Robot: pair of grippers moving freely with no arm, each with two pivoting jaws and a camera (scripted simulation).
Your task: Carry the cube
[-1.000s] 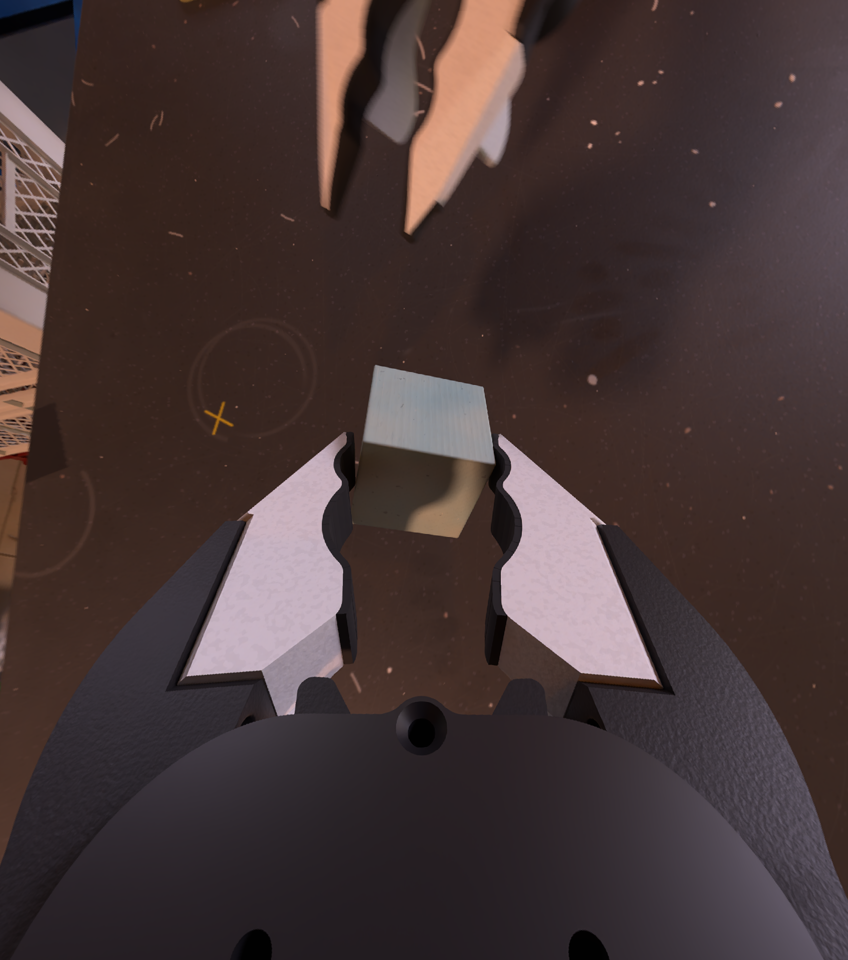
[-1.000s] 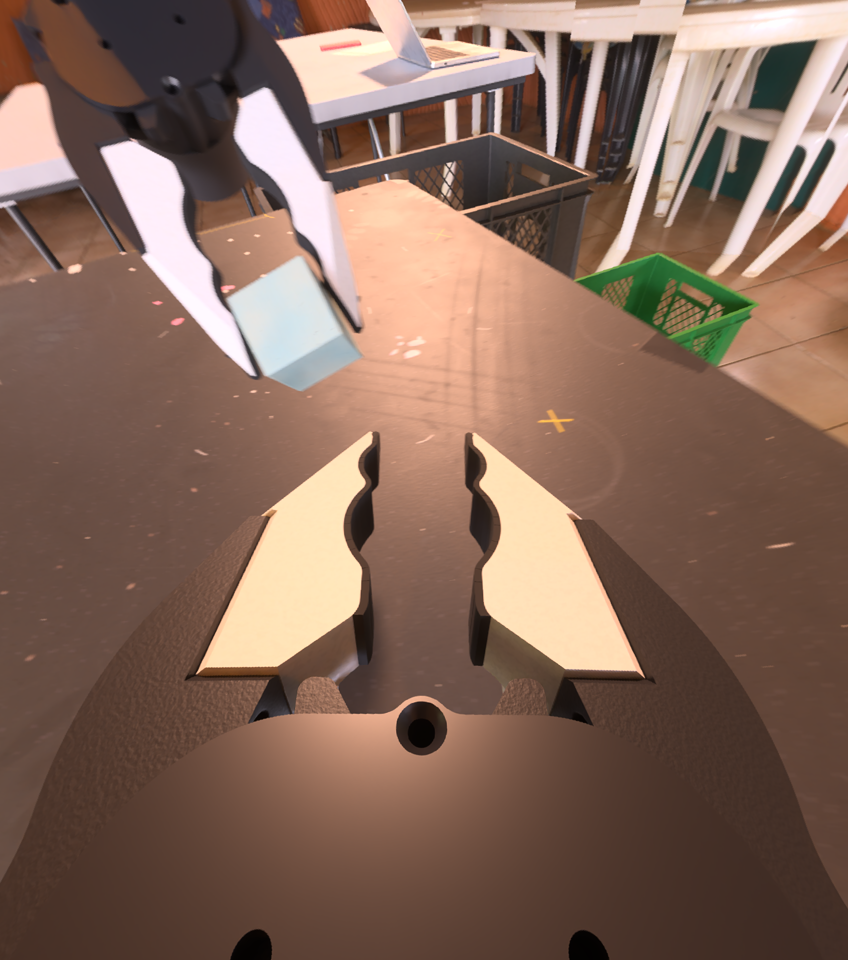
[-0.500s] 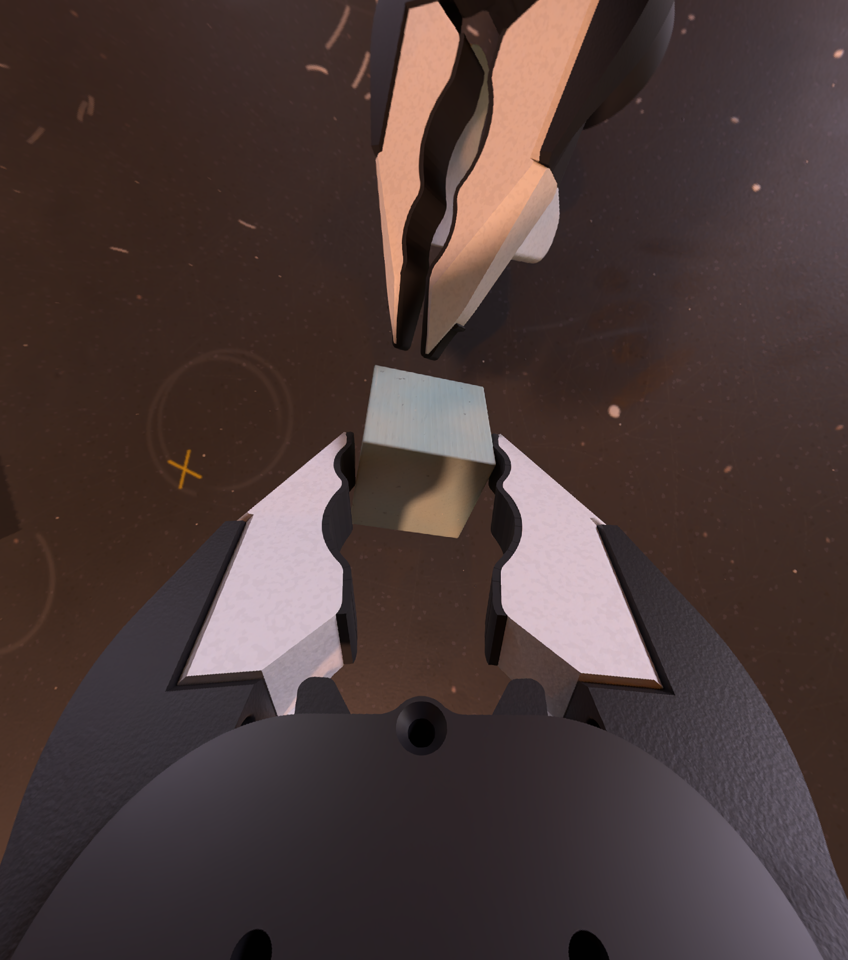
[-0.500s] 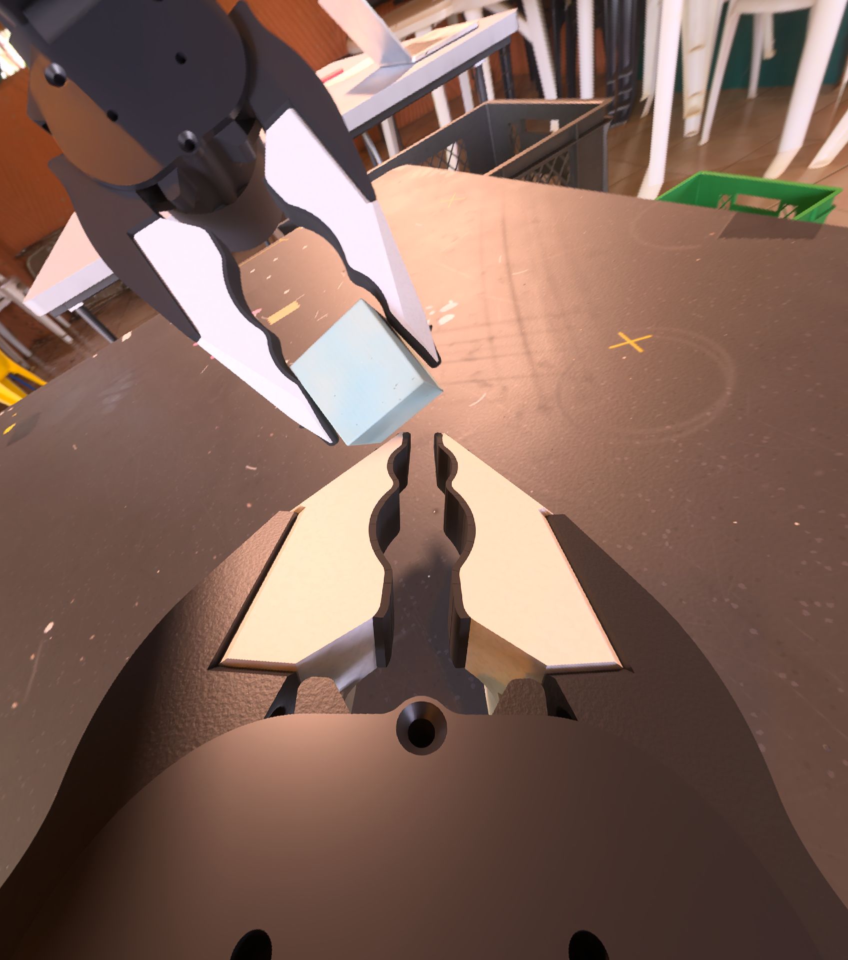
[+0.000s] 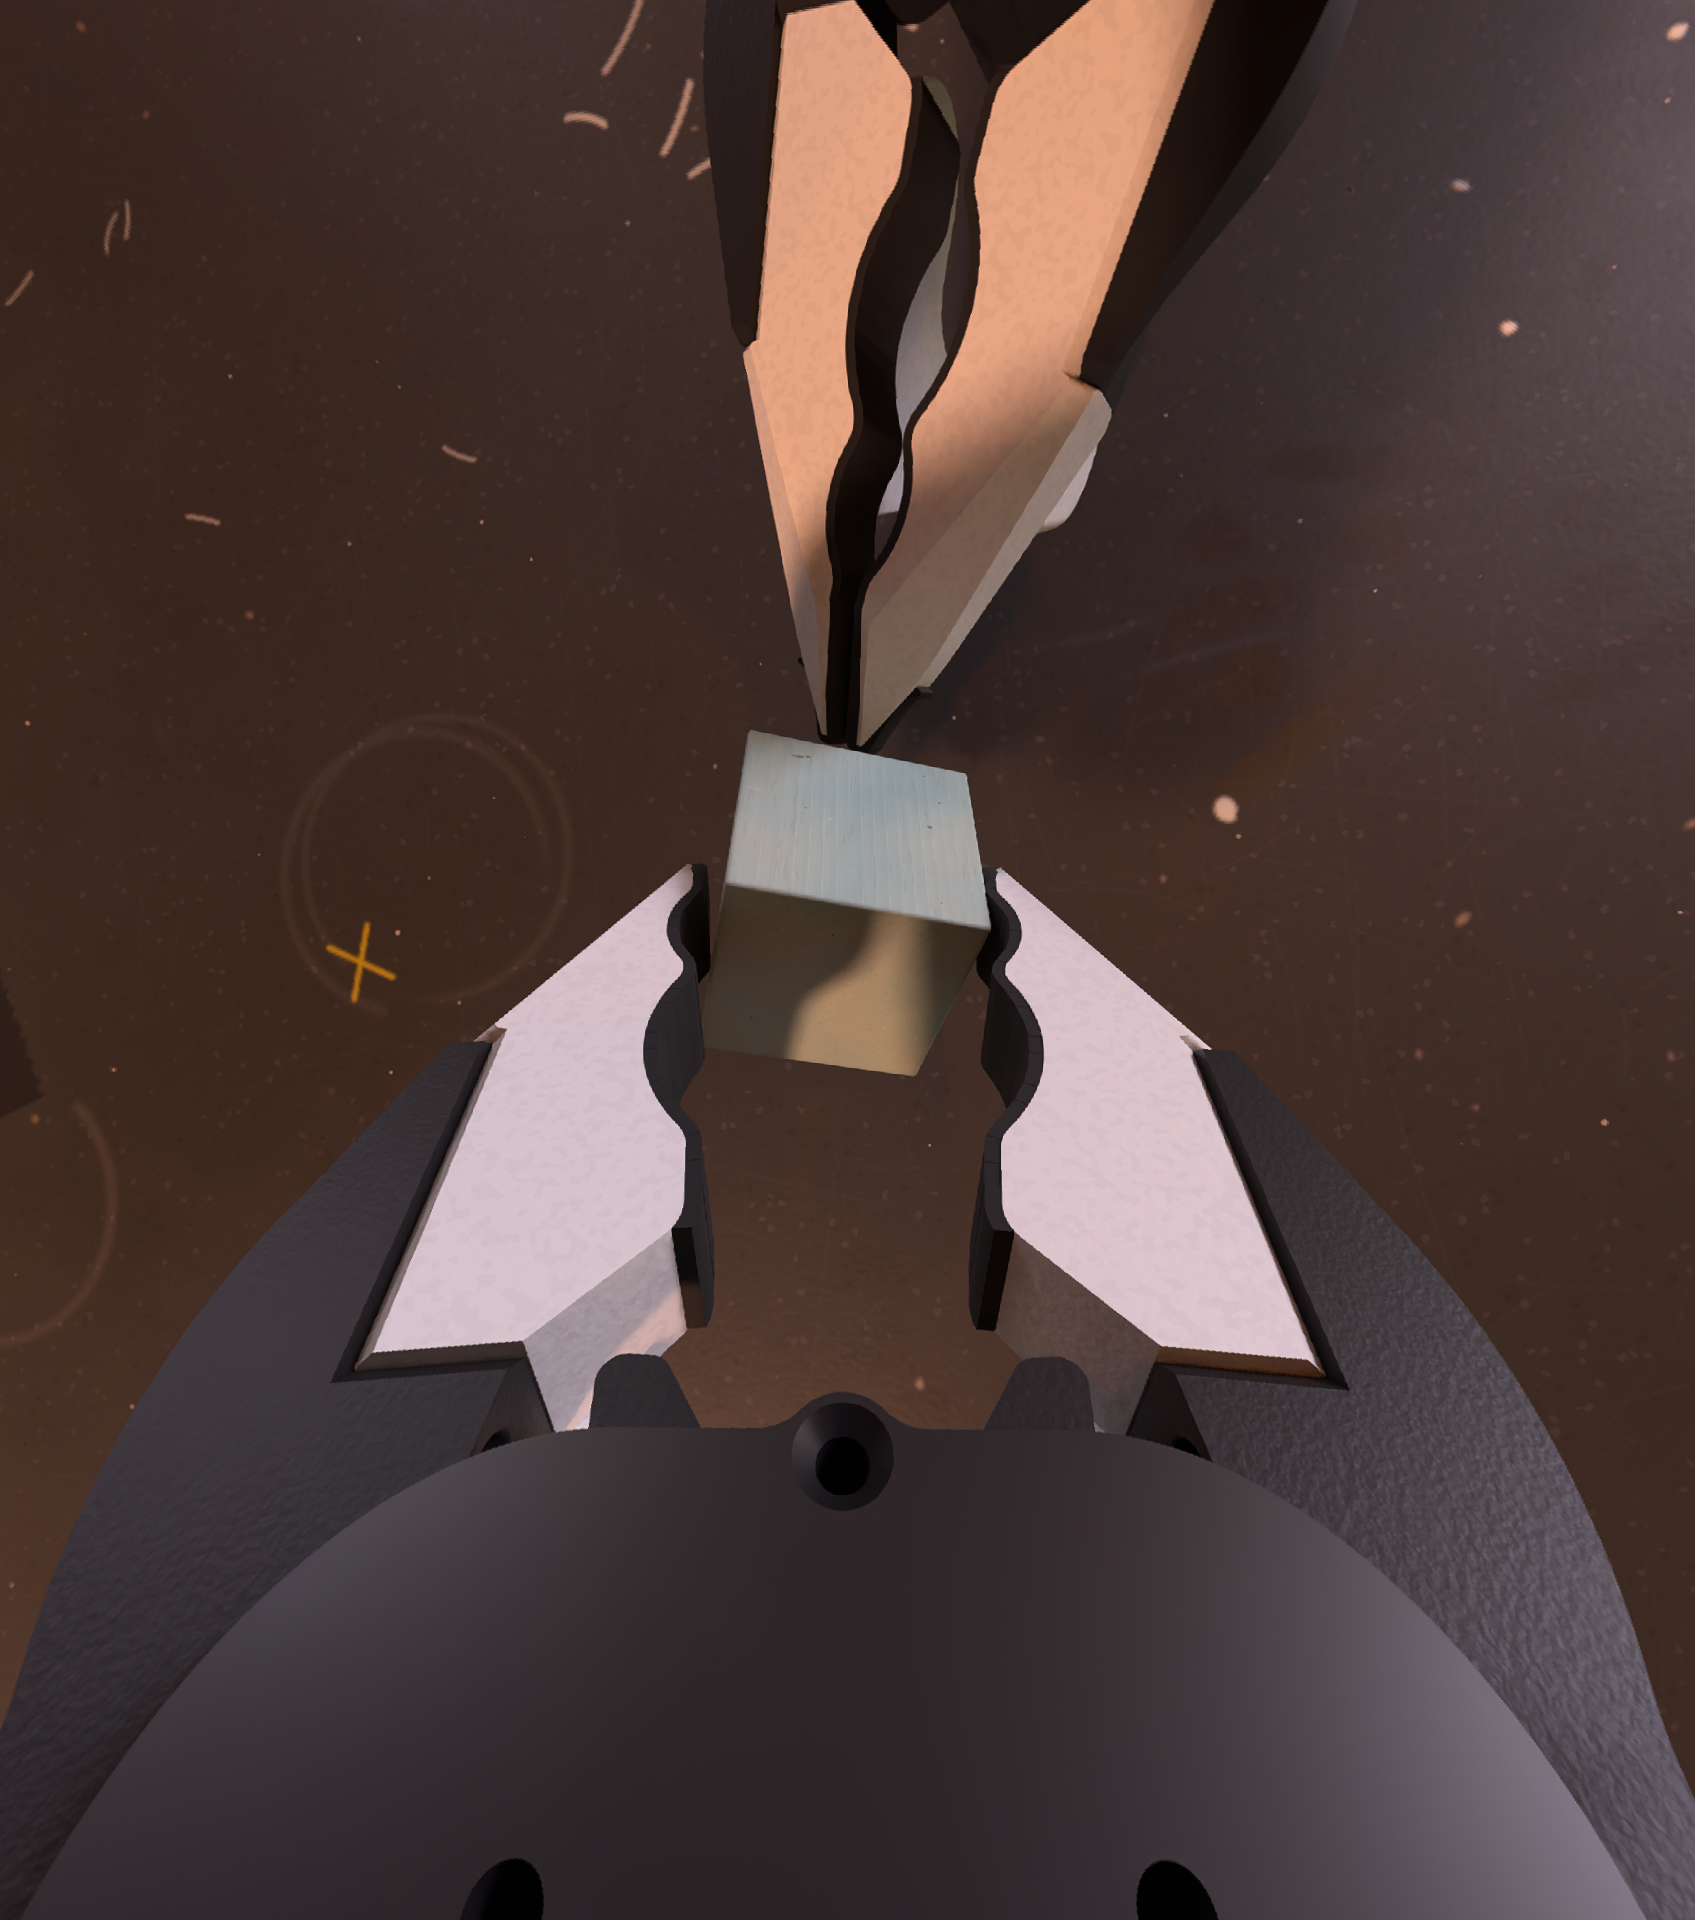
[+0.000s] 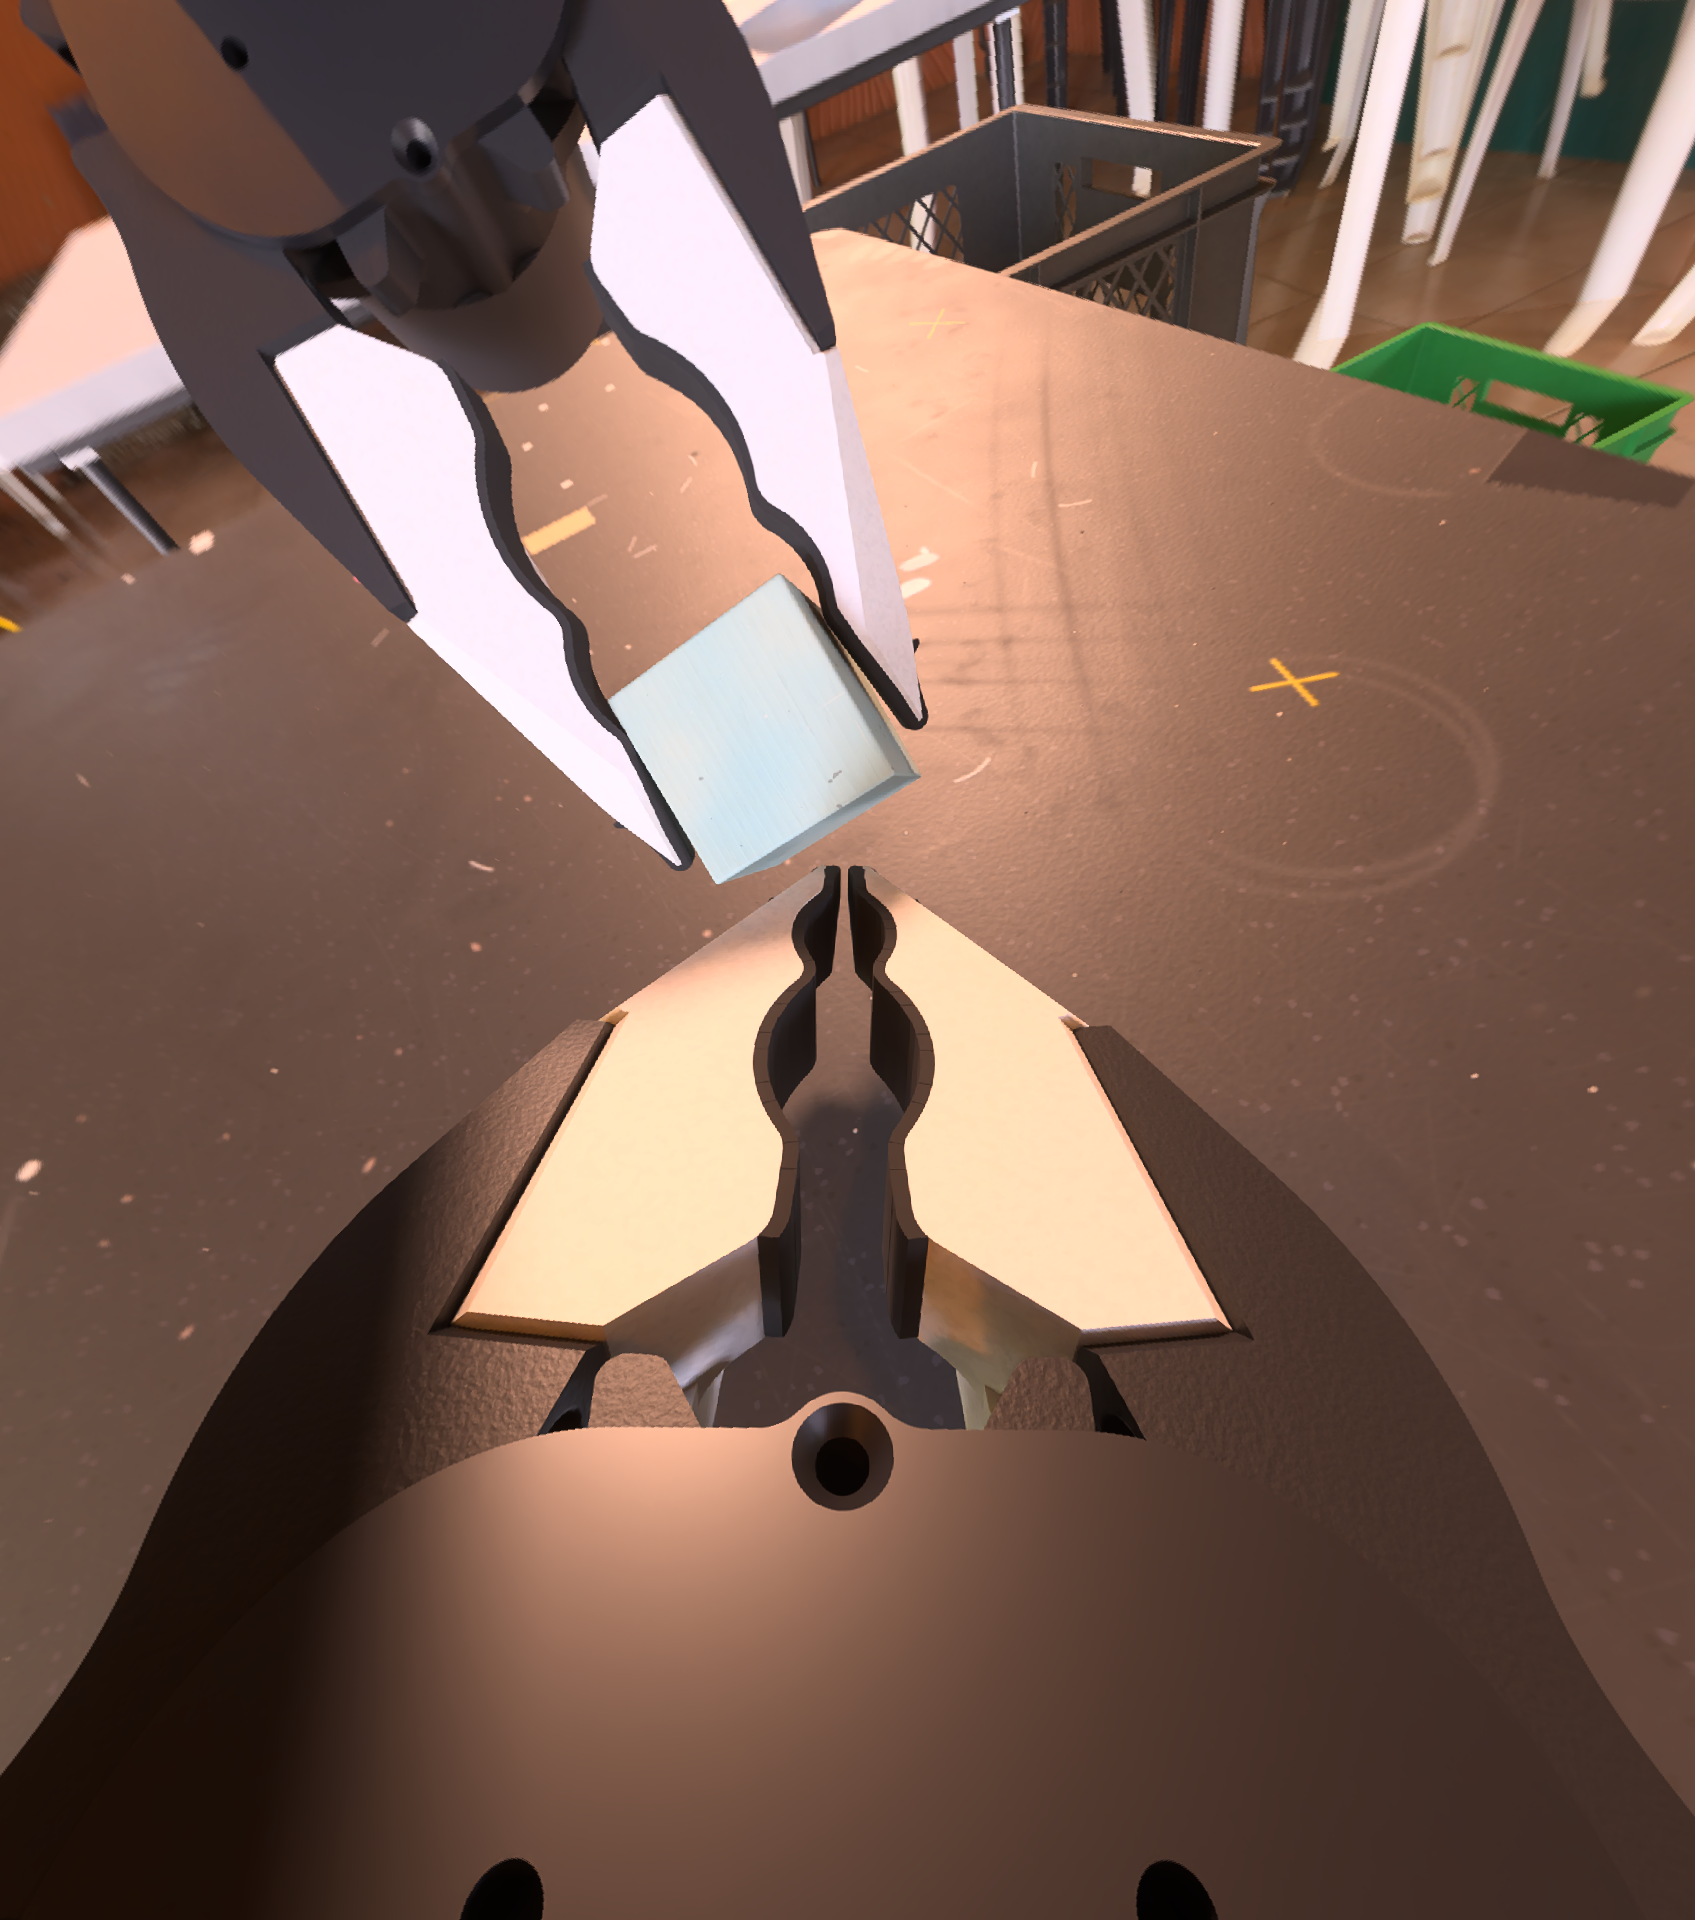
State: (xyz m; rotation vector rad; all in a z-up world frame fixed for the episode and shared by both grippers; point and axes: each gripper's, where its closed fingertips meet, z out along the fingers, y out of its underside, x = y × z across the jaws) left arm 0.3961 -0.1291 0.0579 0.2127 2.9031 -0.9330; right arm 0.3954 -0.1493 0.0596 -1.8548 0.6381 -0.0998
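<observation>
A pale blue-grey cube [image 5: 848, 894] is clamped between the tips of my left gripper [image 5: 843, 883], held above the dark brown table [image 5: 1445, 623]. In the right wrist view the same cube [image 6: 760, 727] hangs between the left gripper's white fingers [image 6: 469, 540]. My right gripper [image 6: 843, 878] is shut and empty, its tips just below and in front of the cube. In the left wrist view the right gripper [image 5: 843, 727] points at the cube's far top edge, almost touching it.
A yellow cross [image 6: 1292, 683] inside a faint ring is marked on the table to the right; it also shows in the left wrist view [image 5: 360, 961]. A grey crate [image 6: 1082, 197] and a green crate [image 6: 1518, 400] stand beyond the table's far edge. White chair legs stand behind.
My right gripper has closed fully and moved up to the cube, tips now nearly touching it. The left gripper keeps its hold on the cube.
</observation>
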